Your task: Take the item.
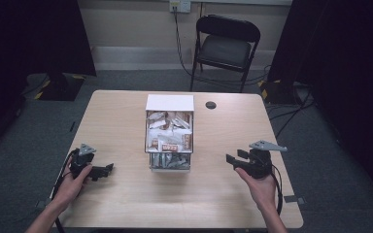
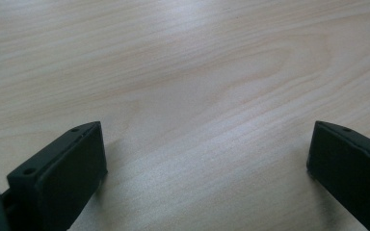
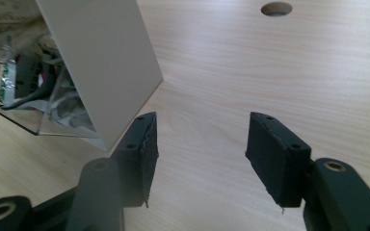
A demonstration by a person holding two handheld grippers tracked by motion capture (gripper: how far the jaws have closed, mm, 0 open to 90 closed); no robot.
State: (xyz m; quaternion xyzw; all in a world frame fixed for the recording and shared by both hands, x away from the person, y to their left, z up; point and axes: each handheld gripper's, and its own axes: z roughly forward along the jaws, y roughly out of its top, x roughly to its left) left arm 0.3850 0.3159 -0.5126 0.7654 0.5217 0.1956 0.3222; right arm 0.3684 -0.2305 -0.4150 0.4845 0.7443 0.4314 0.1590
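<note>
A white box (image 1: 170, 103) with a clear front compartment (image 1: 170, 161) stands in the middle of the wooden table (image 1: 121, 199); it holds several white and brown packets (image 1: 169, 138). My left gripper (image 1: 108, 170) rests low at the table's left front, pointing toward the box, and its own view shows it (image 2: 204, 159) open wide over bare wood. My right gripper (image 1: 235, 157) sits at the right front, also pointing at the box. It (image 3: 200, 149) is open with nothing between its fingers, and the box's white side wall (image 3: 101, 57) stands just beyond its left fingertip (image 3: 142, 144).
A round cable hole (image 1: 211, 105) lies in the table behind and right of the box, also seen as a hole (image 3: 276, 8) in the right gripper view. A black folding chair (image 1: 226, 46) stands beyond the far edge. Bare wood surrounds the box.
</note>
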